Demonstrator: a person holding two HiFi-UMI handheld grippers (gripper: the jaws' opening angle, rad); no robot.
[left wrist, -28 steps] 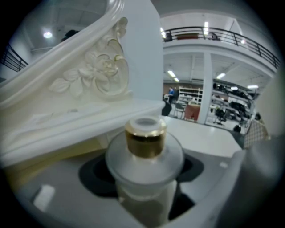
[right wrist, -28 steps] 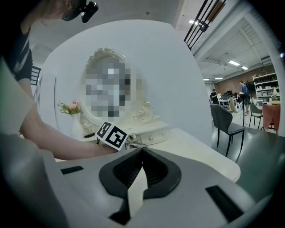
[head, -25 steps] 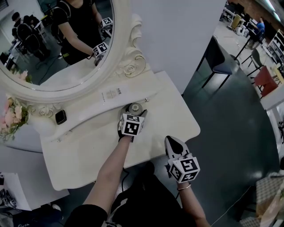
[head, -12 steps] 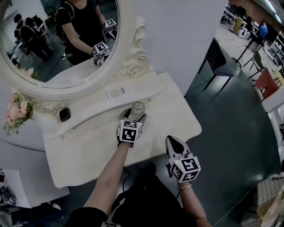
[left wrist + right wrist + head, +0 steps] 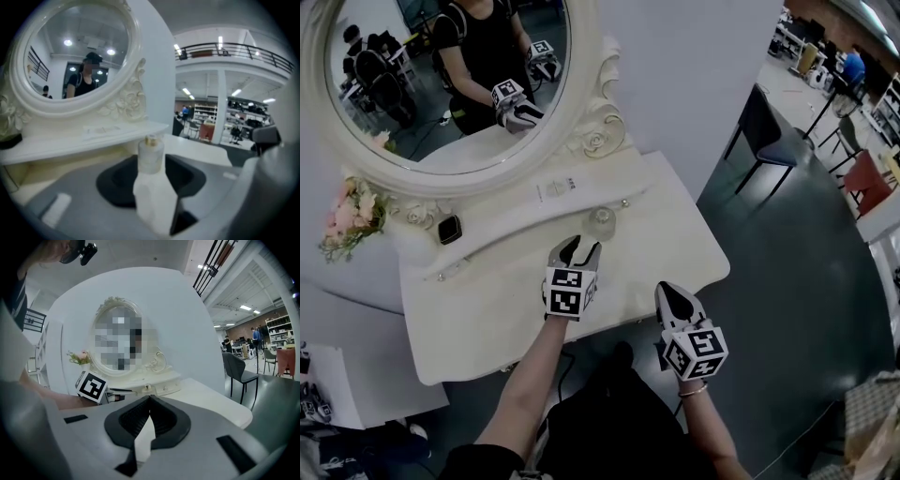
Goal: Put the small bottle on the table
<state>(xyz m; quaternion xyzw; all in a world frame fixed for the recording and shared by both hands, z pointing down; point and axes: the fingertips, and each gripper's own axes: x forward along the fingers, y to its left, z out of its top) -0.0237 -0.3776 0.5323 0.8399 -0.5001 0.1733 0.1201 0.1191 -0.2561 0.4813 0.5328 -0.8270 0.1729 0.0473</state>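
Observation:
The small frosted bottle (image 5: 602,221) with a gold cap stands upright on the white dressing table (image 5: 487,309), close under its raised back shelf. In the left gripper view the bottle (image 5: 151,153) shows just beyond the jaw tips, apart from them. My left gripper (image 5: 578,249) sits a little nearer than the bottle; its jaws are apart and closing, with nothing between them. My right gripper (image 5: 673,302) hangs off the table's front edge, empty, with its jaws (image 5: 150,400) shut together.
An oval mirror (image 5: 450,84) in a carved white frame rises behind the table. Pink flowers (image 5: 352,211) and a small black device (image 5: 450,229) sit at the left of the shelf. A dark chair (image 5: 766,141) stands on the floor to the right.
The left gripper has let go of the bottle and drawn back toward the table's front. The bottle stays standing by the shelf. The right gripper has hardly moved.

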